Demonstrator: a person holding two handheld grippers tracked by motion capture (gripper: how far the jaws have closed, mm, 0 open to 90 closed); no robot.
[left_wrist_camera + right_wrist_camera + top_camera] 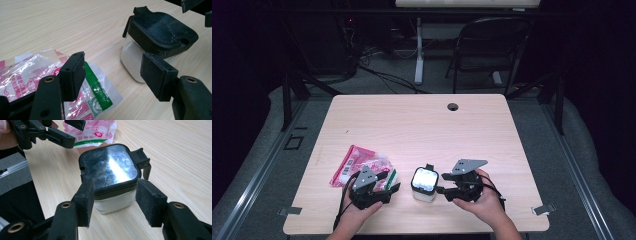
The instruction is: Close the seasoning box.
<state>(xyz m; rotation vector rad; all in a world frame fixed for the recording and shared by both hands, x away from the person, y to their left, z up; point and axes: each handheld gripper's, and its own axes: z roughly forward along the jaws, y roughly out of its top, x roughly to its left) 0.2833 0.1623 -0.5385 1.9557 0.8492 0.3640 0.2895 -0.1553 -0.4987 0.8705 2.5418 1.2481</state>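
Near edge of bench: both hands in from the near side, one claw each.

Right claw: jaws stand open and point left at a small square container, which sits just beside the tips. In the right gripper view the container lies straight ahead between the two pads, one pad to each side of its near wall; a sliver of gap shows on both sides, so no grip yet. Right hand is plainly the nearer one. The container is squat and about as wide as deep, with no real long axis. My reading: a short push forward and a squeeze across the side walls is all the next move needs.

Container: clear walls, black lid shut, hinge tab on the far side, small hole near one corner. White contents fill the lower part; powder or grains, cannot tell.

Left claw: open, nothing between the jaws, hovering over the right end of a pink-and-white plastic packet with a green band. Packet lies flat, left of the container and apart from it.
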